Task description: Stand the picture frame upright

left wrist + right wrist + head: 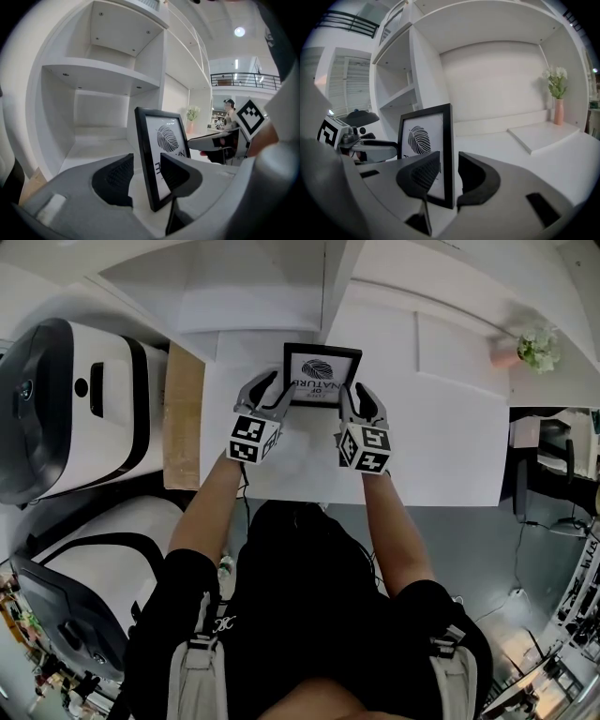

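Holder: a person's bare forearms (394, 521) reach away from the body, one set of tongs in each hand.
Left tongs (146, 176): jaws parted and straddling the frame's left rail. A gap shows between the outer pad and the rail, so nothing is pinched.
Right tongs (449, 176): jaws parted either side of the frame's right rail. The pads sit close but appear to be off it.
Picture frame (322, 374): black moulding around a leaf print. It stands on its lower edge just beyond both sets of tongs, print facing the person and roughly upright. A back prop cannot be seen.
Task status: judged all but finished, as the frame seems to stand with neither set of tongs pressing on it.
Handling: probably light and stiff. The glazed front is likely slick and breakable, and the narrow foot means it tips easily.
Where to hold: the two side rails, low down, with pads on the front and back of the moulding, not on the glass.
Risk: a jaw brushing a rail on the way out could topple it backwards.
Worktop (441, 446): white and flat, carrying the frame towards its left end.
Shelving unit (103, 75): white open compartments rising behind and to the left of the frame.
Vase of flowers (557, 101): pink, at the far right, well apart from the frame.
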`<action>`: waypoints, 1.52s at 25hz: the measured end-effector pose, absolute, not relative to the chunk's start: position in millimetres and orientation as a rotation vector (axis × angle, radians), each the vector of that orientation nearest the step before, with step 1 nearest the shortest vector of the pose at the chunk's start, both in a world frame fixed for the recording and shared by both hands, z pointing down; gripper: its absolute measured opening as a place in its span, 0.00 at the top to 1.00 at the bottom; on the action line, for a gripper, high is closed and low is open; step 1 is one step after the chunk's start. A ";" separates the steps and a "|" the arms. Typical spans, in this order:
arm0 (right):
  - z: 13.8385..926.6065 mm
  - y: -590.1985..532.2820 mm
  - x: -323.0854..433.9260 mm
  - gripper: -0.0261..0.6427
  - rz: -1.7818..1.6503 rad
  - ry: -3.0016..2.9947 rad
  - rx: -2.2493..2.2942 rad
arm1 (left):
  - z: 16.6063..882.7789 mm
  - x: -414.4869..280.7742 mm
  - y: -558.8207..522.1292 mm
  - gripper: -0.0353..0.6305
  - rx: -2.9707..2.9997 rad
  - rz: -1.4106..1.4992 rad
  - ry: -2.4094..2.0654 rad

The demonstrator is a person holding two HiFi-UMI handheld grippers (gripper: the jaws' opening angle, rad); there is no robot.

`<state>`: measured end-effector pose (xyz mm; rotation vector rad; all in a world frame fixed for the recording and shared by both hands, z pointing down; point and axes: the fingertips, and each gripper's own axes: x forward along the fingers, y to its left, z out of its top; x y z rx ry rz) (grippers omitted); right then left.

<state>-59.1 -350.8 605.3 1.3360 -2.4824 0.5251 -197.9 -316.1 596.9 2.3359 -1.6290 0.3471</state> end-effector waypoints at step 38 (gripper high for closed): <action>431.9 -210.8 8.1 0.96 0.201 -2.707 1.471 | 415.6 -159.0 -155.6 0.92 2.282 0.130 -2.010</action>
